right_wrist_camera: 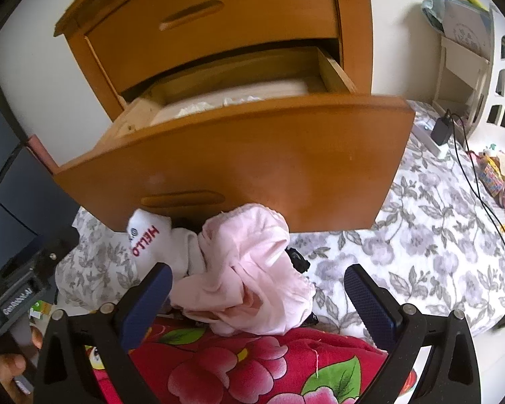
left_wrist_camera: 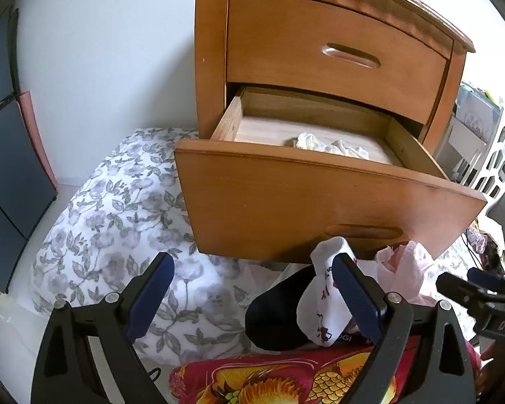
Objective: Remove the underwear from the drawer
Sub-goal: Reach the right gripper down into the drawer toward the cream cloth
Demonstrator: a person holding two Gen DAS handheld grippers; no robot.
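Red floral blanket (right_wrist_camera: 239, 363) lies nearest. Left gripper (left_wrist_camera: 252, 289) fingers spread wide, nothing pinched; a white sock (left_wrist_camera: 320, 306) drapes against one pad. Right gripper (right_wrist_camera: 259, 289) fingers spread, pink underwear (right_wrist_camera: 252, 269) loose between them, below the open drawer (right_wrist_camera: 252, 155). Pale garments (left_wrist_camera: 330, 146) remain inside.

the lower drawer (left_wrist_camera: 320, 202) stands pulled out, open from above, its floor bare at the left with crumpled pale cloth (left_wrist_camera: 330, 146) at the middle; the shut upper drawer (left_wrist_camera: 336, 57) overhangs its back. a white sock (right_wrist_camera: 151, 235) and pink garment (right_wrist_camera: 252, 269) are heaped below the drawer front
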